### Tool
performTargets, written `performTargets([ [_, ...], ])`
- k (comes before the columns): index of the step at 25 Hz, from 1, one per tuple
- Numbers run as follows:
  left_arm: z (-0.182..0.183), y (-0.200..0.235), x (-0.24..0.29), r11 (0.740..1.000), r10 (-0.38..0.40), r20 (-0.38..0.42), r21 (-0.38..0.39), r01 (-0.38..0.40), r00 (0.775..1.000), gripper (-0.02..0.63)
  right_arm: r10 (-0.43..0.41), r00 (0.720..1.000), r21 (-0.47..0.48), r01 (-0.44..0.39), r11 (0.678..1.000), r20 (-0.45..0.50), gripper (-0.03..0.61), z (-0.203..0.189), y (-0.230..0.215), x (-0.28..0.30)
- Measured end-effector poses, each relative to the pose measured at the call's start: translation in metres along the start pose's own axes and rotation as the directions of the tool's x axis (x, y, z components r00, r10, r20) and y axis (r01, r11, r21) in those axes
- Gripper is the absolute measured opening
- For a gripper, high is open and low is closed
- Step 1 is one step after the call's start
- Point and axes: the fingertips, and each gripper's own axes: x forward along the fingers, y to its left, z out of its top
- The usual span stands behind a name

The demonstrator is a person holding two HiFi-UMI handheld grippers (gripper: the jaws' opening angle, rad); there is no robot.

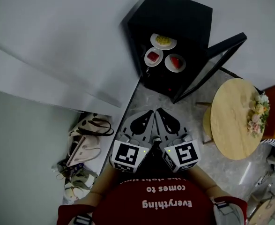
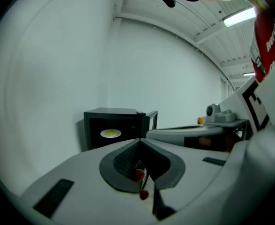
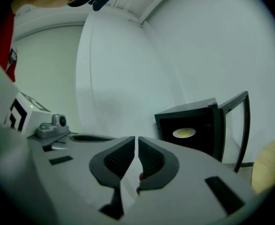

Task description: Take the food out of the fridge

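Room: open fridge (image 1: 174, 13) on the floor (image 1: 146, 97), ahead of both grippers.
Grippers: left gripper (image 1: 151, 112) and right gripper (image 1: 159, 110) closed, empty.
Risk: plates (image 1: 163, 41) sit crowded together; reaching for one may knock another.

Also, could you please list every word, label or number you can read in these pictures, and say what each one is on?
"Everything comes to": white print on the person's red shirt, upside down in the head view.
The next line of print on the shirt: too blurred to read.
Shirt letters in the left gripper view: cut off, unreadable.
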Motion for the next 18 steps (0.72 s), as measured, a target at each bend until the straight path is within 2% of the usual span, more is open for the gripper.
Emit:
performTargets([
  [3,0.009,0.021,0.015,0.998,-0.062,-0.025,0.007,0.062,0.998,0.006,-0.033,0.999,0.111,0.036,0.993,-0.033,0.012,0.004,-0.009,0.024],
  [5,0.011,0.036,0.032,0.994,-0.108,-0.029,0.03,0.108,0.994,0.006,-0.071,0.997,0.135,0.076,0.988,-0.042,0.014,0.006,-0.021,0.042],
  [8,0.027,0.066,0.052,0.985,-0.161,-0.007,0.054,0.161,0.987,0.006,-0.135,0.99,0.147,0.138,0.979,-0.034,0.015,0.018,-0.034,0.073],
  [11,0.043,0.097,0.07,0.981,-0.185,0.026,0.059,0.183,0.982,0.006,-0.168,0.985,0.228,0.172,0.958,-0.037,0.048,0.021,-0.045,0.107],
  [13,0.044,0.113,0.085,0.977,-0.208,0.028,0.062,0.206,0.978,0.006,-0.186,0.981,0.327,0.191,0.926,-0.047,0.072,0.014,-0.059,0.131],
  [15,0.036,0.128,0.099,0.968,-0.244,0.007,0.058,0.244,0.97,0.006,-0.217,0.975,0.426,0.216,0.879,-0.047,0.088,0.006,-0.077,0.151],
  [18,0.027,0.145,0.122,0.955,-0.283,-0.026,0.082,0.284,0.959,0.006,-0.295,0.954,0.493,0.278,0.824,-0.045,0.097,-0.005,-0.109,0.173],
])
